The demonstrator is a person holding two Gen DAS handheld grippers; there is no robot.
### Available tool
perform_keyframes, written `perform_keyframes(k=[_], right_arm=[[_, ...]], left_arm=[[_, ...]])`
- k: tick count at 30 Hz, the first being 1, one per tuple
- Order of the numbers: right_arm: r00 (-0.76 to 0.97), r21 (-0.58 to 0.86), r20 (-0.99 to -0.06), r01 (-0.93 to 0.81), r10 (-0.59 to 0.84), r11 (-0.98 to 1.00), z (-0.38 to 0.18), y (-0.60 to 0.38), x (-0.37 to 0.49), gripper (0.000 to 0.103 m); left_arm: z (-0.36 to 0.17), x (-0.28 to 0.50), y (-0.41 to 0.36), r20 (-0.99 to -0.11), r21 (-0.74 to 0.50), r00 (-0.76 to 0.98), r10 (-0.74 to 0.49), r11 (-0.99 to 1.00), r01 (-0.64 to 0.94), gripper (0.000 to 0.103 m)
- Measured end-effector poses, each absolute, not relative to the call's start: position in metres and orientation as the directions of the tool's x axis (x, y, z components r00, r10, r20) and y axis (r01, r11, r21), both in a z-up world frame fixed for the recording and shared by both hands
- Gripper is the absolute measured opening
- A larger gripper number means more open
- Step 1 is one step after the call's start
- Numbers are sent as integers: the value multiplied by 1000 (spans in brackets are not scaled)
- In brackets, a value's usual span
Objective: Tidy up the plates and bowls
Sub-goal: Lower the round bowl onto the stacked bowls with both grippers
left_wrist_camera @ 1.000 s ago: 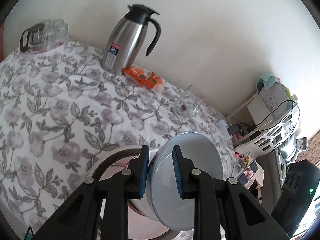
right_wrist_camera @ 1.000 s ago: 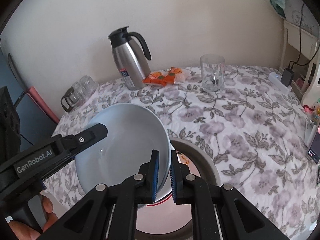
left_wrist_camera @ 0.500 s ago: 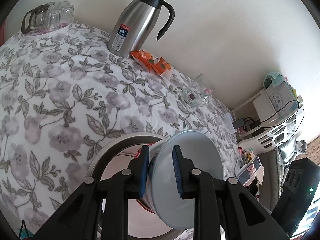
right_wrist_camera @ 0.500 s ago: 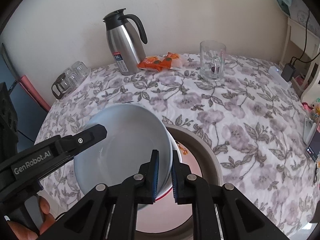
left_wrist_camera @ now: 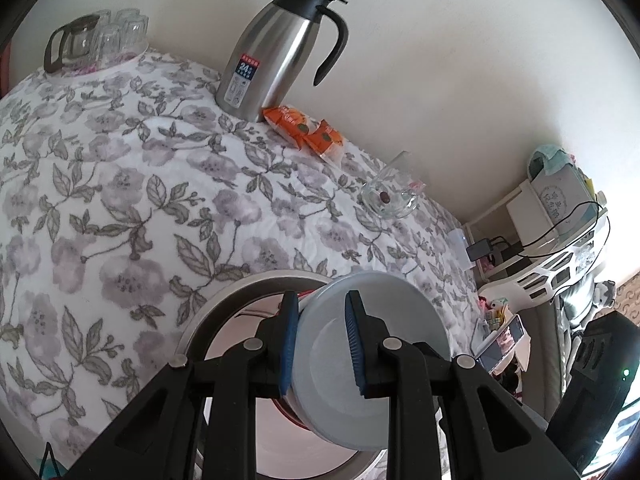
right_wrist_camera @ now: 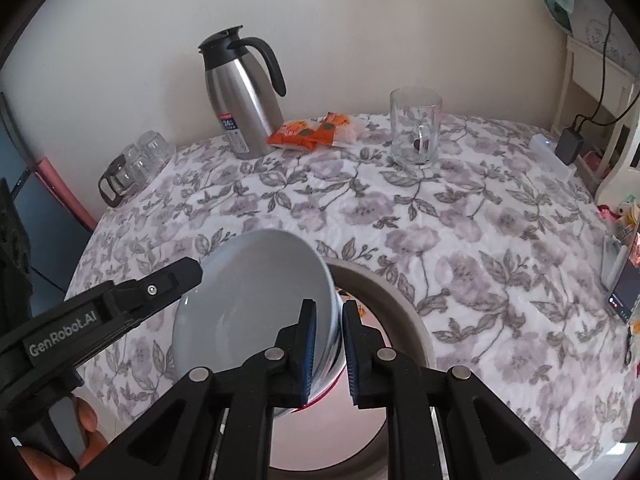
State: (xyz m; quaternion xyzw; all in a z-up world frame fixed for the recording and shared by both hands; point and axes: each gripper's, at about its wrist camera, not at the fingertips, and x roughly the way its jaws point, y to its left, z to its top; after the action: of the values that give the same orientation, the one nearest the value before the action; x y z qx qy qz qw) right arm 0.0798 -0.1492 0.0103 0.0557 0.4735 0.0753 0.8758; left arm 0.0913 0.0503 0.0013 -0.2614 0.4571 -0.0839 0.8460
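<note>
We hold the blue bowl [right_wrist_camera: 256, 304] tilted above the big plate [right_wrist_camera: 404, 300] on the counter [right_wrist_camera: 460, 240]: left gripper [left_wrist_camera: 322, 344] clamped on its far rim, right gripper [right_wrist_camera: 328, 348] loosening around the near rim.

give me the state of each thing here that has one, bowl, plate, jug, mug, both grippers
pale blue-grey bowl: tilted on edge, gripped on both sides of its rim
large beige-rimmed pink plate: flat on table, under the bowl
steel jug with black lid: upright, lid closed
clear glass mug: upright
left gripper: shut on bowl
right gripper: jaws opening, rim still between them
</note>
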Motion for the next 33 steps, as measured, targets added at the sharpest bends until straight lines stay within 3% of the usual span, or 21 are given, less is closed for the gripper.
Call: perform_keyframes(k=[10, 14, 22, 33], right_arm=[[538, 179, -820, -82, 195, 980, 10, -153, 80, 16], [542, 178, -817, -88, 197, 980, 10, -153, 79, 11], [528, 256, -810, -76, 257, 964, 3, -161, 84, 9], [548, 198, -809, -84, 211, 977, 12, -160, 81, 11]], left_arm=[[1, 91, 49, -731, -517, 569, -378, 850, -99, 25], [1, 91, 49, -730, -518, 570, -378, 850, -99, 25], [1, 90, 50, -727, -521, 574, -376, 847, -104, 25], [8, 87, 52, -733, -486, 592, -337, 867, -108, 25]])
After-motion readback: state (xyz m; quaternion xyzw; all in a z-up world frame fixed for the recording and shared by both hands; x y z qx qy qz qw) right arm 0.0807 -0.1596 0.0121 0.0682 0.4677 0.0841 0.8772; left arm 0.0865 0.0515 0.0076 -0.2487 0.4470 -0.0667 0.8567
